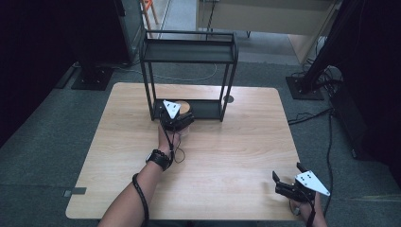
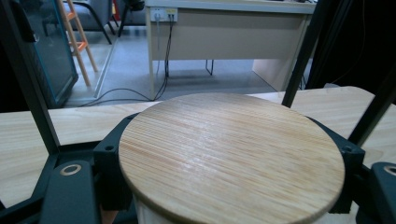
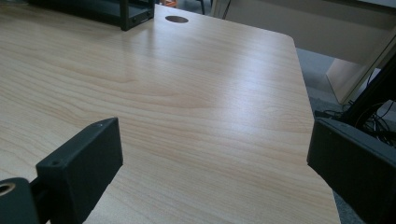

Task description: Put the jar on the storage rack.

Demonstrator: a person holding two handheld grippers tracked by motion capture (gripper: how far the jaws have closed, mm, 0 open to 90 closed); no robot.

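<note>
so the left gripper (image 1: pixel 177 124) has its two black jaws clamped on a jar (image 2: pixel 154 217) with a round lid (image 2: pixel 231 156). the lid is light bamboo or wood with fine straight grain, a flat disc, slightly glossy. under it you can just see a pale white wall of the jar at the bottom of the left gripper view. the jaws sit on opposite sides of it, pressed against it right below the lid. in the high view the jar is at the front edge of the rack's lower shelf, about the middle of the table, though i can't tell if it rests on the shelf or hangs just off it.

the rack (image 1: pixel 188 52) is black metal, thin square posts, two flat shelves with low rims, one up top and one at table level. it stands at the far side of the table.

the right gripper (image 1: pixel 288 182) is down at the near right corner, well apart from all that. its jaws are spread wide with only bare tabletop between them.

the table (image 1: pixel 236 156) is pale wood laminate, rounded corners, with one small round cable hole (image 3: pixel 176 19) near the rack. floor is grey carpet, cables run across it, and there's a beige desk (image 2: pixel 229 28) farther back.

count: two grippers, one jar, one rack, one table.
</note>
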